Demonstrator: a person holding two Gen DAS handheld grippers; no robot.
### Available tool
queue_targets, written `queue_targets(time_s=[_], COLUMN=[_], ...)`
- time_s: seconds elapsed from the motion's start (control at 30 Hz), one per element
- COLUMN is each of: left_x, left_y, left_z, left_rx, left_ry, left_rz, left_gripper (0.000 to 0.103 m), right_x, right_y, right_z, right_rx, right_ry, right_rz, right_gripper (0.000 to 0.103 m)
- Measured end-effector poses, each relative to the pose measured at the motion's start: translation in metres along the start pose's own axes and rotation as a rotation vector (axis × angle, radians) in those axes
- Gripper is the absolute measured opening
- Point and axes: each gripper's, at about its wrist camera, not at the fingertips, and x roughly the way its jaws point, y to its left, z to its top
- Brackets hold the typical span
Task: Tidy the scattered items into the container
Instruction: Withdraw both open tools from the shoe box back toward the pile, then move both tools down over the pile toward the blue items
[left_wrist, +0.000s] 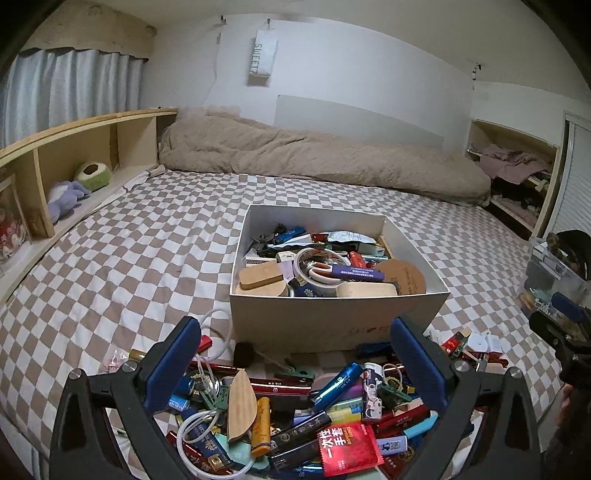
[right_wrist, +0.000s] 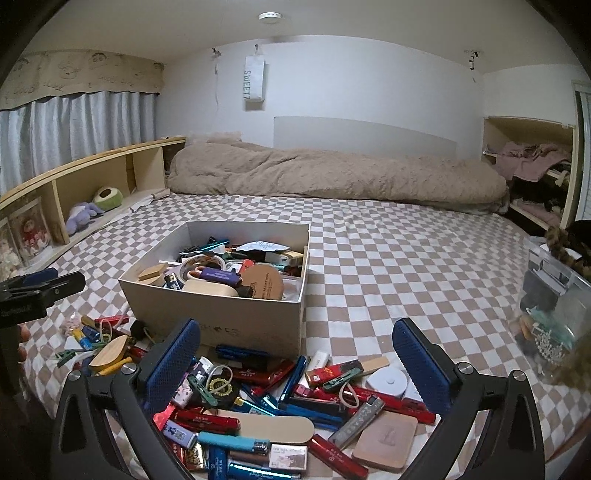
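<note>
A white cardboard box (left_wrist: 332, 317), filled with lighters, tape and wooden pieces, stands on the checkered bed. In front of it lies a scattered pile (left_wrist: 295, 413) of lighters, pens, clips, a leaf-shaped wooden piece (left_wrist: 242, 406) and a red packet (left_wrist: 349, 448). My left gripper (left_wrist: 293, 325) hangs open above this pile with nothing between its blue pads. In the right wrist view the box (right_wrist: 221, 314) sits to the left, and my right gripper (right_wrist: 295, 326) stands wide open and holds nothing over the pile (right_wrist: 295, 406). That pile includes a white round item (right_wrist: 388, 382) and a pink flat square (right_wrist: 386, 443).
A beige duvet (left_wrist: 314, 155) lies along the far wall. A wooden shelf (left_wrist: 74, 147) with plush toys runs down the left side. A clear plastic bin (right_wrist: 554, 310) of small things stands at the right edge of the bed. The left gripper (right_wrist: 44, 282) shows at the left edge.
</note>
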Motion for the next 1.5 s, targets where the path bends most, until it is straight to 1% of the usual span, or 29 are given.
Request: queue_targets(time_s=[0.43,0.77,1.0,1.13,1.3,1.5], left_x=[-0.006,-0.002,0.006,0.011,0.017,0.025], left_y=[0.004,0.008,0.013,0.017,0.025,0.032], left_z=[-0.002,-0.008,-0.018,-0.025,-0.034,-0.046], left_rx=[0.007,0.000,0.016,0.012,0.003,-0.016], left_ry=[0.002,0.009,0.030,0.045,0.066,0.099], left_rz=[-0.006,-0.007,0.019,0.016,0.012,-0.004], left_gripper=[0.103,0.103,0.103,0.103,0.103,0.103], right_x=[0.001,0.007,0.018,0.022,0.026,0.036], right_y=[0.003,0.006,0.010,0.013,0.012,0.009], right_z=[-0.003,-0.018,-0.033,-0.039,-0.050,-0.066], right_rx=[-0.006,-0.006,-0.004,-0.012,0.008,0.030], right_ry=[0.006,0.023,0.070,0.089,0.113,0.174], right_rz=[0.004,0.027,0.036,0.034,0.043,0.052], right_gripper=[0.103,0.103,0.103,0.103,0.103,0.103])
